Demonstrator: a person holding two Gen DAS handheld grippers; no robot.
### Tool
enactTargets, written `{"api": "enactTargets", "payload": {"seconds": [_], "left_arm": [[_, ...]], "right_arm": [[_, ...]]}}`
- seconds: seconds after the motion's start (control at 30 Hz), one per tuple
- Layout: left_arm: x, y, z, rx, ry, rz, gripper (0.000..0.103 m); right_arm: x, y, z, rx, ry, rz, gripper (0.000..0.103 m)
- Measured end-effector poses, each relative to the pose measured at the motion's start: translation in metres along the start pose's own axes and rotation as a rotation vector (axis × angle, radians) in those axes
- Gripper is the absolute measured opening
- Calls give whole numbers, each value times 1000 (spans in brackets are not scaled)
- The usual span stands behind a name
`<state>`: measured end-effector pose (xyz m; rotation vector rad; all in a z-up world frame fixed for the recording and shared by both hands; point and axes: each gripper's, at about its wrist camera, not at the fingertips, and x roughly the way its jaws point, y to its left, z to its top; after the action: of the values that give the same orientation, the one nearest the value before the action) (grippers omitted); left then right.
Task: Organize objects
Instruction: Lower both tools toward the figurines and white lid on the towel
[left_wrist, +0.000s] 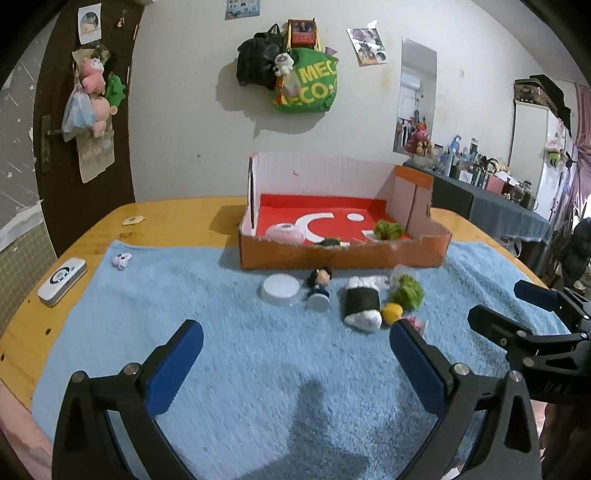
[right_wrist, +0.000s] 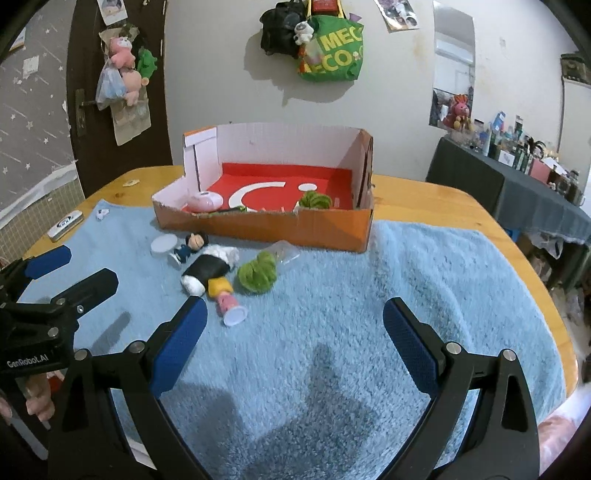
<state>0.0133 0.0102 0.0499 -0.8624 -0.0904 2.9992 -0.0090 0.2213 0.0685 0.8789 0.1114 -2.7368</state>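
Note:
An orange cardboard box (left_wrist: 332, 258) (right_wrist: 277, 225) with a red floor stands at the far side of the blue towel (left_wrist: 184, 288). Inside it lie a pink round case (left_wrist: 286, 233) and a green pom (left_wrist: 388, 229). In front of the box lie a white lid (left_wrist: 280, 290), a dark-haired figurine (left_wrist: 320, 286), a black-and-white plush roll (left_wrist: 362, 302), a green fuzzy ball (right_wrist: 258, 273), a yellow-haired pink figurine (right_wrist: 223, 295) and a clear capsule half (right_wrist: 286, 253). My left gripper (left_wrist: 295, 332) hovers open, just short of these. My right gripper (right_wrist: 295, 306) is open to their right, holding nothing.
A white device (left_wrist: 62, 281) rests on the wooden table (left_wrist: 173, 214) left of the towel. A small pink-white toy (left_wrist: 122, 259) sits at the towel's far left corner. Bags hang on the wall behind. A cluttered dark table (right_wrist: 517, 184) stands at the right.

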Motion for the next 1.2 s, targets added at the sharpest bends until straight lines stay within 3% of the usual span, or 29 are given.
{"api": "enactTargets", "payload": {"seconds": [0.37,0.7,0.9,1.03,1.2], "left_arm": [[12,4,-1,-8,39,2,103],[49,25,18,10,136,-13,103],[82,35,32,84,241,-58,103],[101,37,37,146,315,-94,101],[119,37,42,198,359,-136,98]], "right_arm": [[17,4,-5,-9,51,14,98],[48,7,-1,-18,162,118,97],[67,11,3,-53,232,177,96],[74,18,4,-106,261,185,83],[78,24,8,-140,274,198,75]]}}
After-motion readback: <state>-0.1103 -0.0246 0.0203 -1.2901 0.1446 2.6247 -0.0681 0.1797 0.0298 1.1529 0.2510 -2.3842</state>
